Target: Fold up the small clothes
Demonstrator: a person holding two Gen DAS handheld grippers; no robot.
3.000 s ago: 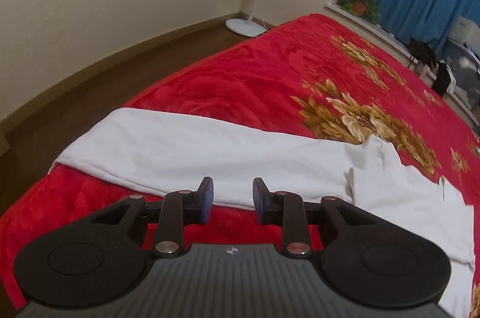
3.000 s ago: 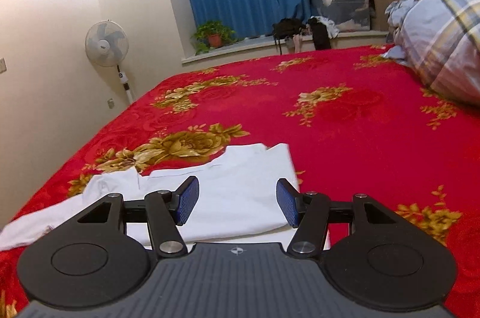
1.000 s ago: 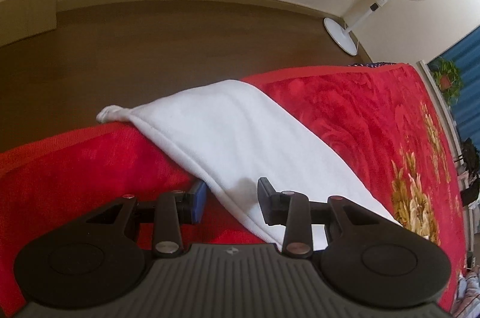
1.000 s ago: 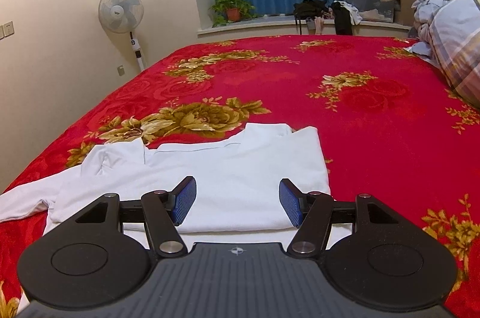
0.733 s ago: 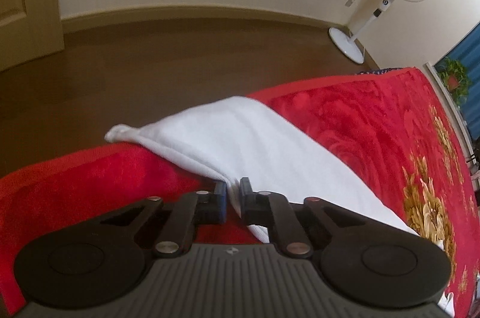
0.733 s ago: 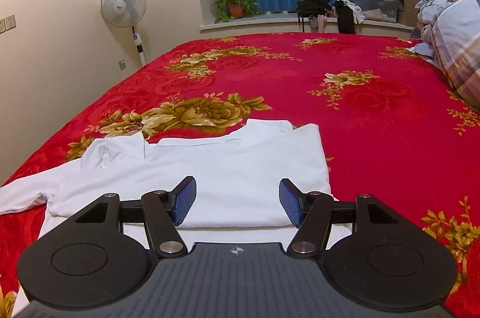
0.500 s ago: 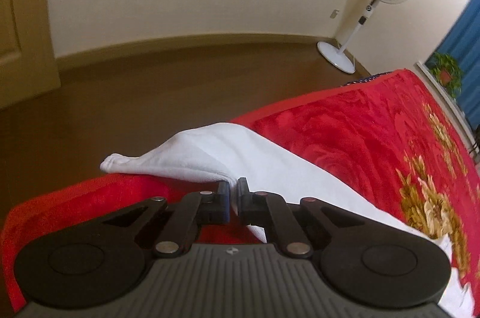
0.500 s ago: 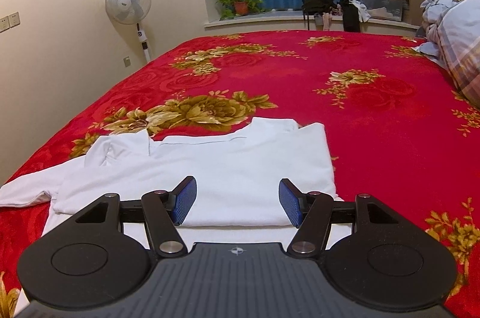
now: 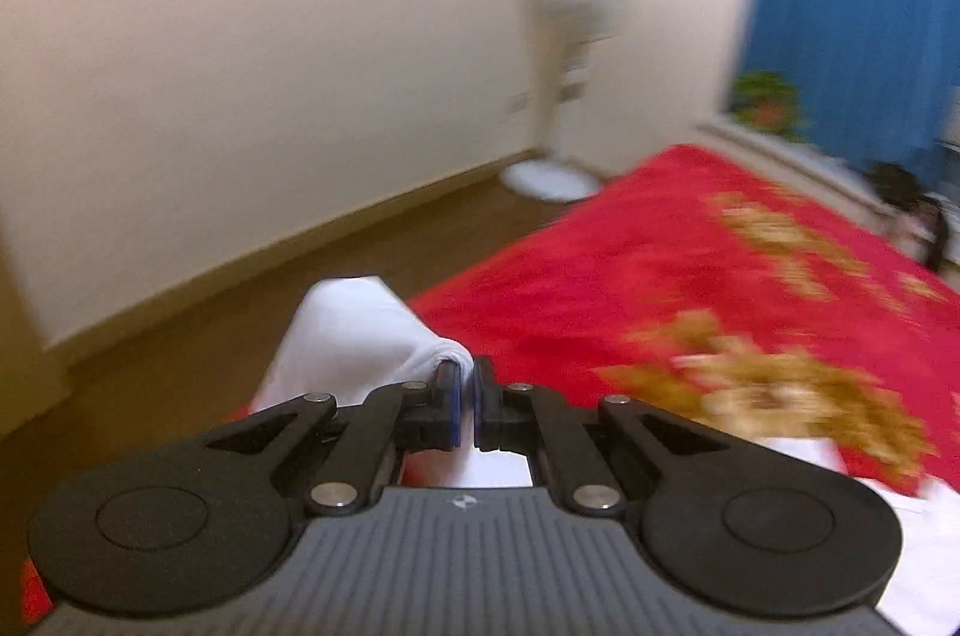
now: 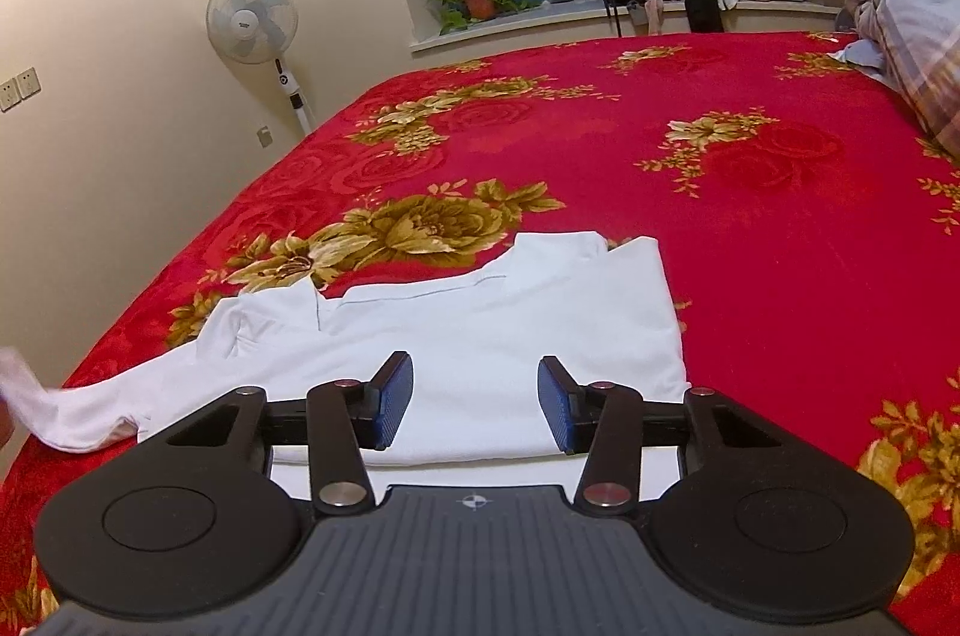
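The white shirt (image 10: 480,336) lies near the front left corner of the bed (image 10: 750,228), already folded in along its right side, collar toward the far edge, with one long sleeve (image 10: 78,414) trailing out toward the bed's left edge. The left hand-held gripper (image 9: 467,399) is pressed together on that sleeve's end, the white cloth bunched at its tips and lifted off the red cover; this view is blurred. The right hand-held gripper (image 10: 475,405) hovers spread over the shirt's near hem, its jaws having just been closing, with cloth below them but nothing pinched. The sleeve's long axis runs left to right across the bed, so the body lies to the right of the left gripper. I judge the coming move is to carry the sleeve rightward over the body.
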